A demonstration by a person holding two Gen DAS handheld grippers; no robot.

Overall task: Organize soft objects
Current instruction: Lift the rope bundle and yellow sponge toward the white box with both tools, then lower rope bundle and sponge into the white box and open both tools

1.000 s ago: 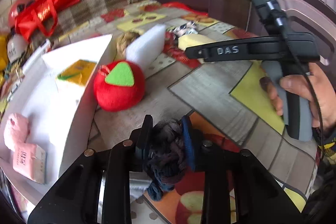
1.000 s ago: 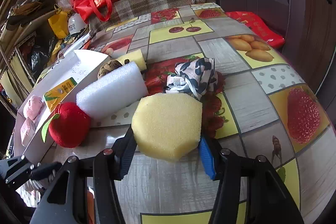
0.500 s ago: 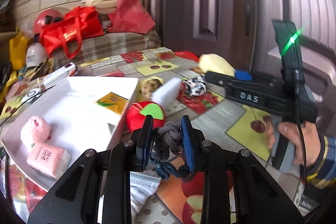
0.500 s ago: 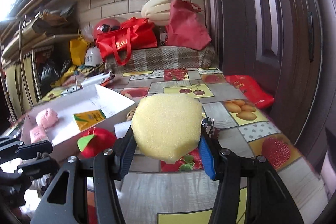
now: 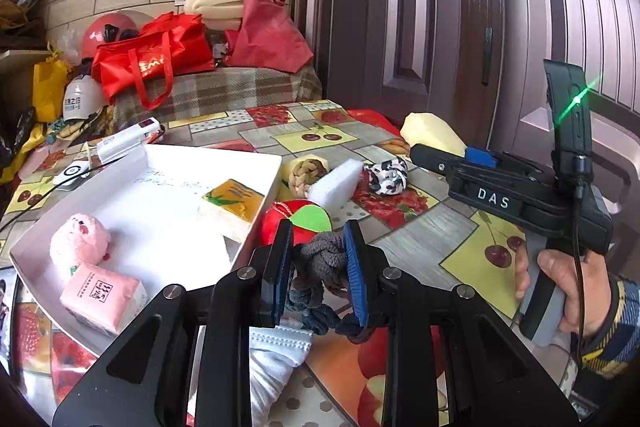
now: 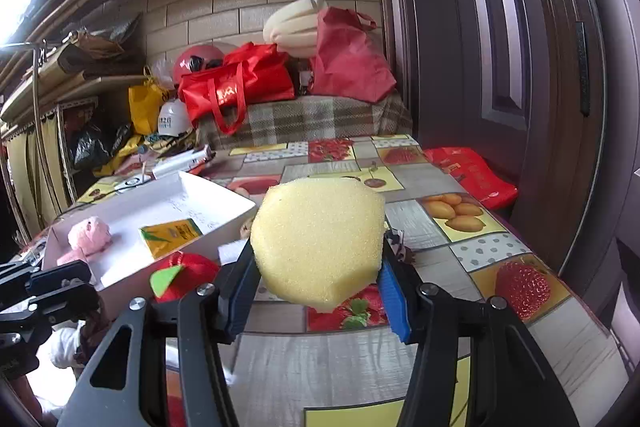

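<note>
- L gripper: clamped on grey knotted cloth, raised off table since 1 s ago.
- R gripper: partly open, gripping yellow sponge, likewise lifted.

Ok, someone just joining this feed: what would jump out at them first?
Probably the yellow sponge, clamped in the right tongs and held above the table, filling the middle of the right view. Next, the grey knotted cloth pinched in the left tongs, just right of the white tray. The red plush apple lies on the table against the tray's right wall.
</note>
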